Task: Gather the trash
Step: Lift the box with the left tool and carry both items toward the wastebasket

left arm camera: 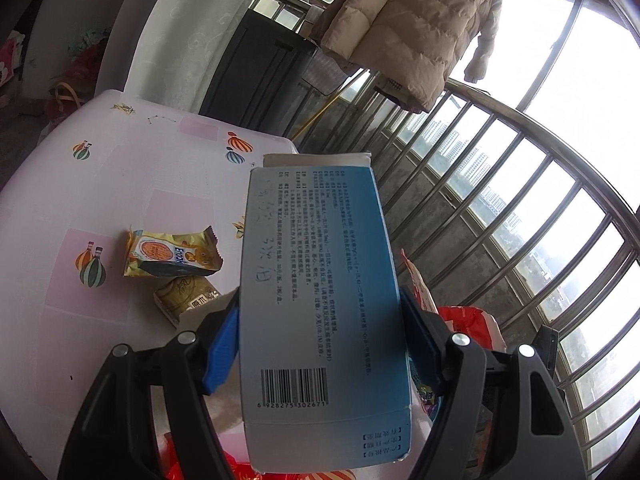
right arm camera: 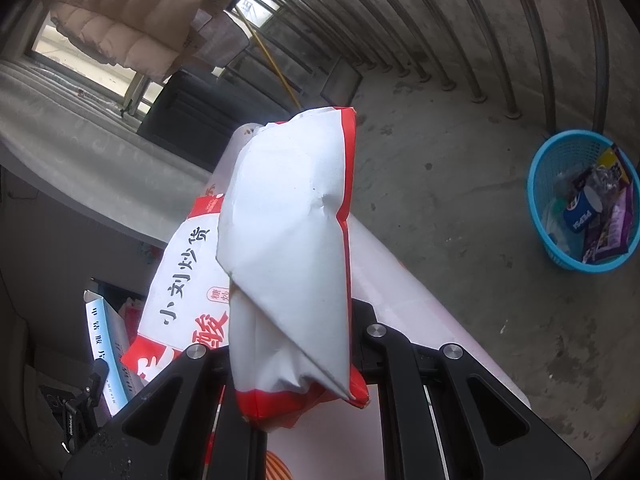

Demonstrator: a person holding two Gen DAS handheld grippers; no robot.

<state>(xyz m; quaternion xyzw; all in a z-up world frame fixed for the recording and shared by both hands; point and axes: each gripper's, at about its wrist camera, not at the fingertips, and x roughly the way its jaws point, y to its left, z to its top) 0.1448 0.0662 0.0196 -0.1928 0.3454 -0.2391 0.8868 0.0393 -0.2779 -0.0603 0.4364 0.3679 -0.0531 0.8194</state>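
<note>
A table (left arm camera: pixel 100 184) covered in a pale pink-and-white cloth printed with striped balloons serves as the landmark. Beyond its far edge hangs a white patterned curtain (left arm camera: pixel 200 40), and just beside the curtain, past the table's far corner, stands a dark cabinet (left arm camera: pixel 256 76). Above and beyond the cabinet hangs a beige quilted down jacket (left arm camera: pixel 408 28). To the table's right runs a metal railing (left arm camera: pixel 500 200) of slanted bars along a grey concrete wall, with bright windows above it showing distant tower blocks. A thin yellow pole (left arm camera: pixel 320 114) leans between the cabinet and the railing. Below the table lies a stained concrete floor (right arm camera: pixel 460 160).
</note>
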